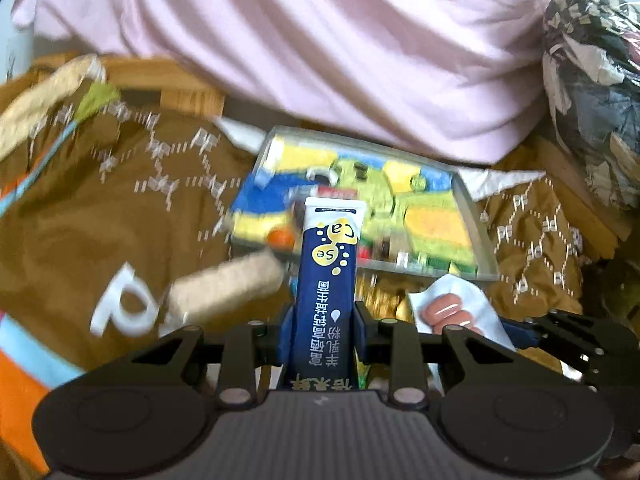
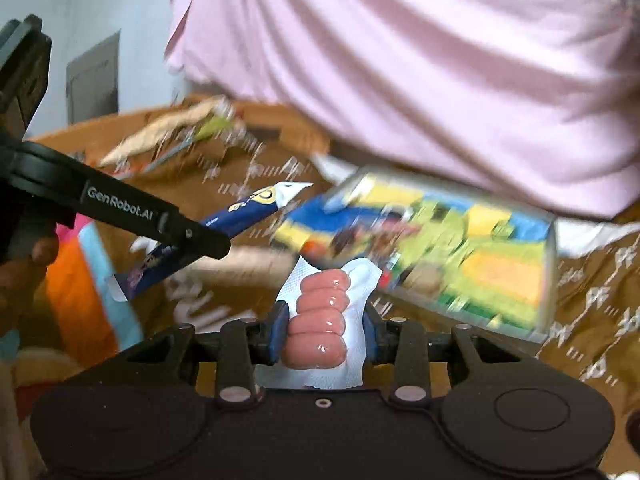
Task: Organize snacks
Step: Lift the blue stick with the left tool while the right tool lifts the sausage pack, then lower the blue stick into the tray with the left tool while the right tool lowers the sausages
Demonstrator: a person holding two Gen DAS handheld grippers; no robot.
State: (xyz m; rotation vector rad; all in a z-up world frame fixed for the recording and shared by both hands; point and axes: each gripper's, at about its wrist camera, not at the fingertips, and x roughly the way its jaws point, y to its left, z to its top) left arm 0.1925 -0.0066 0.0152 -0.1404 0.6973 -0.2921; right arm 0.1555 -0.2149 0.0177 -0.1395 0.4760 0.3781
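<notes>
Brown patterned cloth (image 1: 120, 216) covers the work surface, with a pink garment (image 1: 320, 48) hanging across the back and a wooden edge (image 1: 168, 80) showing far left. Clear box (image 1: 476, 232) sits mid-surface, already packed with yellow, green and blue snack packets. Both views blurred; detail inside the box not readable.

Left gripper (image 1: 322, 328): jaws pinching a navy stick sachet (image 1: 326, 272) low on its length, most of it standing free above, white sealed end toward the box. Right gripper (image 2: 326, 320): jaws pinching a white pack of small pink sausages (image 2: 320, 312) across its middle. In the right view the left gripper (image 2: 216, 246) is just beside and to the left, sachet (image 2: 248, 212) tilted toward the box (image 2: 550, 280).

A beige wrapped bar (image 1: 228, 288) lies loose on the cloth, near the box; another pale packet (image 1: 36, 100) lies far left.

Risks, judged:
- Two grippers converging on one box could clash at the rim.
- Sachet held near one end may swing or slip on release.
- Box looks full; added items may ride up and spill over the wall.
- Slick sausage pack could squeeze out of the pinch.
</notes>
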